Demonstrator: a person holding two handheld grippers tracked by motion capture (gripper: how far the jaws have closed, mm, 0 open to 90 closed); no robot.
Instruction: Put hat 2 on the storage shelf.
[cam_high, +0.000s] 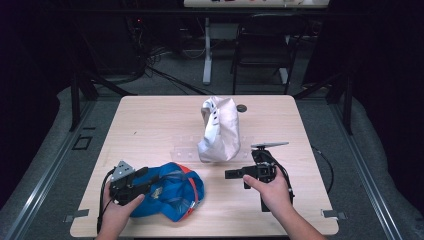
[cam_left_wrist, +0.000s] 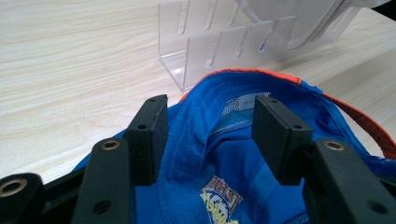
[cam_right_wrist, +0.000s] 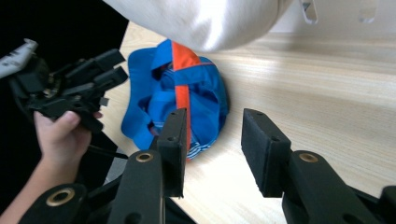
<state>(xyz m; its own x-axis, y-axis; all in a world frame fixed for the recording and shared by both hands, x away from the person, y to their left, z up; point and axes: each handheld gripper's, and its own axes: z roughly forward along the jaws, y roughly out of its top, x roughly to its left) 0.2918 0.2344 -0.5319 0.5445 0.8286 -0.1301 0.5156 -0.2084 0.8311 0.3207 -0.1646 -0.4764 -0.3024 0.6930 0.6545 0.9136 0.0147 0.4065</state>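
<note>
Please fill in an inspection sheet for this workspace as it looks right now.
Surface: light wooden table, bare in most places.
Job's things: blue cap with orange trim, lying inside-up at the near left edge; white cap standing on a clear slotted rack.
Clutter: small dark disc behind the white cap.
Grippers: left gripper open, one finger inside the blue cap, one outside its rim; right gripper open over bare table, nothing between its fingers.
Cables: one trails from each gripper; more on the floor beyond.
Surroundings: dark room, chair and desk leg behind the table.
</note>
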